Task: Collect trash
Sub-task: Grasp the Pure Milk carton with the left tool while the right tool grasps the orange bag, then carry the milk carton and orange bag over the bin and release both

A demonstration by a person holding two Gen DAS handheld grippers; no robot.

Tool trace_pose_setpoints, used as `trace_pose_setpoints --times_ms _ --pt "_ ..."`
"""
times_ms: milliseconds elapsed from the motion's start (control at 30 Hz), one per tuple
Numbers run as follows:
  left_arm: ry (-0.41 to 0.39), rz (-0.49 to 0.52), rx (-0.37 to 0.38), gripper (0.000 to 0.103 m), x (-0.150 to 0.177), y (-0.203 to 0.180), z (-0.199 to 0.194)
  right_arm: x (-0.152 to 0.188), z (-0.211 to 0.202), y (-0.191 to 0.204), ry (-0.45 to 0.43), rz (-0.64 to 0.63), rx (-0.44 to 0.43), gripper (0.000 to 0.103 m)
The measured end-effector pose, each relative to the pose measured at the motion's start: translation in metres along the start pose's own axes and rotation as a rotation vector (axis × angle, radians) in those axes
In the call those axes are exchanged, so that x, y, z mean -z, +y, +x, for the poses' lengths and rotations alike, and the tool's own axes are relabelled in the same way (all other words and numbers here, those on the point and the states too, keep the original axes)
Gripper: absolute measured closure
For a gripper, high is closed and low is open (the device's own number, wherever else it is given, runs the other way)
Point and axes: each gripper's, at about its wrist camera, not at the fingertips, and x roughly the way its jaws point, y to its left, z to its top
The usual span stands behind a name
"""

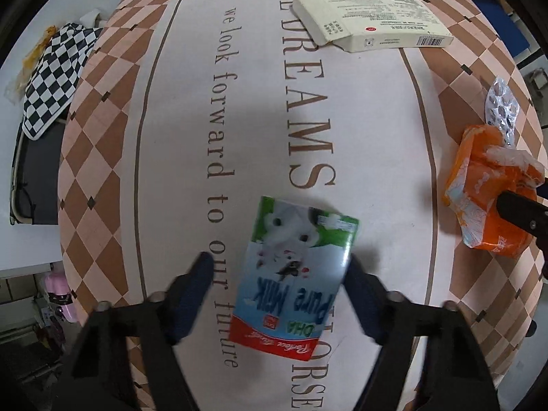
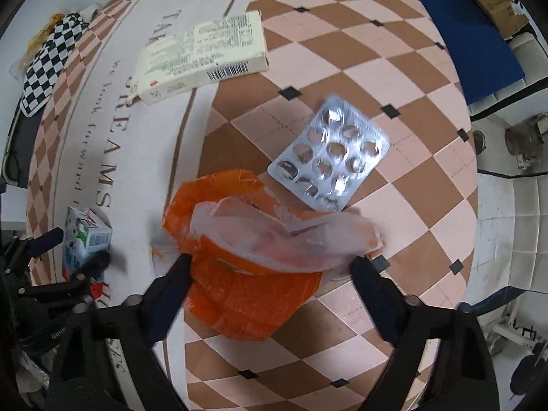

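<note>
- The left tool (image 1: 277, 270) stands spread wide around the small green, blue and red "Pure Milk" carton (image 1: 294, 274), which lies flat on the cream middle band of the printed bench cloth (image 1: 359, 137); the right pad is just beside the carton's edge, the left pad well apart from it
- The right tool (image 2: 269, 263) is likewise spread, straddling the crumpled orange plastic wrapper (image 2: 246, 274) with its loose clear film flap (image 2: 274, 236); neither pad looks pressed into it yet
- That wrapper sits on the brown-and-pink checkered border toward the bench's right edge, with the silver foil blister pack (image 2: 330, 159) just beside it, seeming to touch its far side
- The flat cream cardboard box with a barcode (image 1: 373, 20) lies further off, toward the far edge, straddling the brown line between band and border
- To do the carton well, I would centre the left tool so both pads meet its 2 long sides squarely, since it lies slightly skewed and could swivel out
- For the wrapper, bite low into the bunched orange body, not the film flap, which would likely slip or tear free
- Keep the right tool clear of the blister pack, so it is not dragged along
</note>
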Motion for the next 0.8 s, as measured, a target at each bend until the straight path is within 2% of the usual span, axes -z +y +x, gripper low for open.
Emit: trace_pose_setpoints --times_ms 67,133,267,300,367,467,700,800 --pt "-0.004 -0.016 0.024 0.051 0.003 0.005 0.0 0.0 0.001 0.0 -0.02 -0.002 0.001 0.015" --pt "-0.018 -0.018 0.003 0.052 0.005 0.007 -0.001 0.001 0.0 0.0 -0.04 -0.002 -0.003 0.021" --pt "-0.042 -0.028 -0.003 0.053 0.008 0.01 -0.008 0.006 -0.004 0.002 -0.062 0.0 -0.017 0.038" --pt "-0.049 -0.029 -0.005 0.053 0.008 0.01 -0.011 0.008 -0.006 0.002 -0.076 -0.002 -0.017 0.049" --pt "-0.063 -0.036 -0.013 0.053 0.01 0.011 -0.018 0.01 -0.011 0.005 -0.089 0.0 -0.024 0.058" --pt "-0.093 -0.048 -0.028 0.053 0.014 0.007 -0.031 0.014 -0.02 0.007 -0.113 0.007 -0.046 0.086" --pt "-0.19 -0.09 -0.035 0.053 0.038 0.005 -0.072 0.036 -0.051 0.023 -0.165 0.021 -0.099 0.09" --pt "-0.237 -0.111 -0.013 0.053 0.055 0.012 -0.093 0.054 -0.068 0.031 -0.198 0.026 -0.104 0.09"
